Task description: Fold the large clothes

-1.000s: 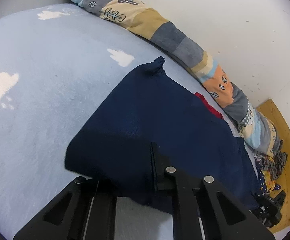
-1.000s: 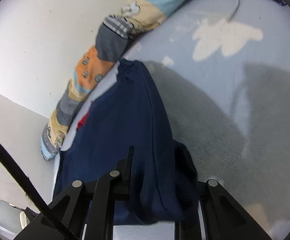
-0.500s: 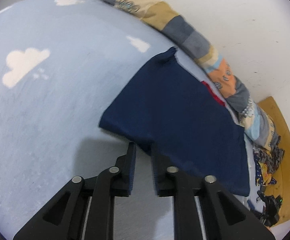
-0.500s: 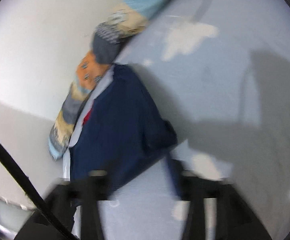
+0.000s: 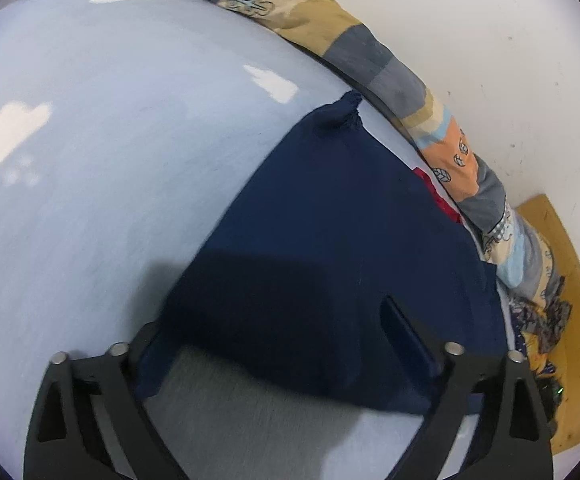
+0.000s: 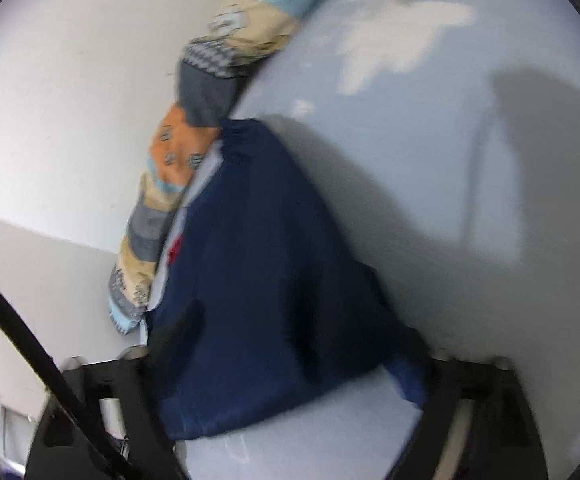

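Navy cloth is what both views are showing: the folded garment [image 5: 329, 248] is lying flat on the pale blue bedspread [image 5: 90, 160], its far side close along the patchwork bolster [image 5: 373, 56] by the wall. Both tongs have just been opening. The left gripper [image 5: 274, 344] is now standing with its jaws wide apart, the near edge of the garment lying loose between them with nothing pinching it. The right gripper [image 6: 286, 364] is likewise spread wide, and the near corner of the garment [image 6: 258, 280] is sagging between its fingers unclamped; that view is blurred, so finer detail is hard to tell. A second ago both pairs were pinched on this same edge, so the cloth is now being let go and is settling onto the bed. By my reading, this fold is being finished and the garment is resting where it was laid.

Around it, a bit of red fabric [image 5: 437, 196] is peeking out at the far edge beside the bolster. A heap of patterned clothes [image 5: 541, 320] is sitting at the bed's end, near a wooden board [image 5: 569, 280]. The bolster is crowding the far side, leaving little room there for another fold. A black cable [image 6: 30, 340] is crossing the right view.
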`<state>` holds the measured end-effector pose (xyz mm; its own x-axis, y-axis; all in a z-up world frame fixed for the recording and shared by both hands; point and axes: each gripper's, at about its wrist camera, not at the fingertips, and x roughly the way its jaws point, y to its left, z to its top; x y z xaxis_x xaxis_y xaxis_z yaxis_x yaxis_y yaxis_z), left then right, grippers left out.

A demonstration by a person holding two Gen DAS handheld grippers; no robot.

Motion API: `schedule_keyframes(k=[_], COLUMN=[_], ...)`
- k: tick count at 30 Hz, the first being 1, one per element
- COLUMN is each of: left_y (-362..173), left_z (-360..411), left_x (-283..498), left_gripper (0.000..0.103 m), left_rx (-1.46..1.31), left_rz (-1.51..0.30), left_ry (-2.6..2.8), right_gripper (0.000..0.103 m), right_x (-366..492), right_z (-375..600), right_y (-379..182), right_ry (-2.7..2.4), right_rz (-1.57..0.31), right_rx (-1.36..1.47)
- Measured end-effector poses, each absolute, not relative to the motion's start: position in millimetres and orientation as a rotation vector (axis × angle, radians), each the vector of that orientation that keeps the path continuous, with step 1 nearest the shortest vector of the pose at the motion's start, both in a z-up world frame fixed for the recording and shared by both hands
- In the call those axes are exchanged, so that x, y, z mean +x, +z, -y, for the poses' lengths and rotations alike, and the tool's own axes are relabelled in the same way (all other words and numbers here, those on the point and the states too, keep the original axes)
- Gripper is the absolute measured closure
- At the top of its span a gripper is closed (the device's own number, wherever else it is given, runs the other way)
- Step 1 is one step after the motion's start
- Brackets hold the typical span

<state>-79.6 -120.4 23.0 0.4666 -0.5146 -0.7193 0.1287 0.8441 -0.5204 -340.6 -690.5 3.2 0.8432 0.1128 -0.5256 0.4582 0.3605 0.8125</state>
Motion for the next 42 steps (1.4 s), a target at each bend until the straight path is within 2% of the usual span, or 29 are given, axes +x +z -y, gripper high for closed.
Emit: schedule_keyframes(k=[2, 5, 9, 14, 18, 19, 20, 21, 22, 23, 24, 26, 32, 42], left_y=[23.0, 21.8, 22.8, 24.4, 24.1, 23.2, 23.2, 24.0, 25.5, 29.0, 33.0, 38.6, 50.7, 57.4], left_z=[134.9, 153.6, 168.0, 169.4, 164.6, 161.9, 161.7, 162.6, 164.4, 165.8, 165.6, 163.6, 160.1, 136.5], left_x=[-69.6, -62.1, -58.8, -55.2, -55.5, -56.0, -56.5, -58.0, -59.6, -61.5, -63.2, -62.5, -79.2, -140.5], left_gripper=[0.0, 0.0, 0.0, 0.0, 0.0, 0.0, 0.001, 0.01, 0.017, 0.04, 0.076, 0.084, 0.089, 0.089], left_rx=[-0.364, -0.23, -0.104, -0.089, -0.125, -0.142, -0.144, -0.128, -0.103, -0.094, -0.096, -0.103, -0.074, -0.065], left_rz=[-1.008, -1.022, -1.005, -1.021, -1.018, -1.014, -1.009, -0.998, -0.986, -0.968, -0.952, -0.959, -0.919, -0.967], left_ry=[-0.409, -0.384, -0.373, -0.37, -0.374, -0.37, -0.363, -0.34, -0.32, -0.328, -0.343, -0.343, -0.353, -0.418], right_gripper=[0.0, 0.0, 0.0, 0.0, 0.0, 0.003, 0.011, 0.024, 0.064, 0.071, 0.074, 0.078, 0.084, 0.084], right_x=[-315.9, -282.6, -260.5, -281.1, -281.9, -280.7, -280.0, -279.9, -284.1, -289.6, -296.0, -290.7, -287.1, -337.6], right_z=[692.0, 688.4, 673.7, 692.0, 693.0, 691.8, 691.9, 693.9, 698.9, 703.7, 708.5, 701.3, 681.0, 654.0], right_y=[5.7, 4.8, 15.1, 7.8, 10.0, 9.6, 9.4, 9.5, 8.4, 6.3, 3.8, 15.1, 48.1, 73.8], right_ry=[-0.162, -0.167, -0.225, -0.152, -0.185, -0.196, -0.208, -0.229, -0.291, -0.306, -0.295, -0.323, -0.389, -0.358], right_rz=[-0.564, -0.716, -0.815, -0.665, -0.659, -0.662, -0.668, -0.683, -0.719, -0.72, -0.706, -0.762, -0.795, -0.89], right_rx=[1.159, 1.012, 0.812, 0.966, 0.982, 0.969, 0.967, 0.967, 0.964, 0.989, 1.02, 0.891, 0.698, 0.585])
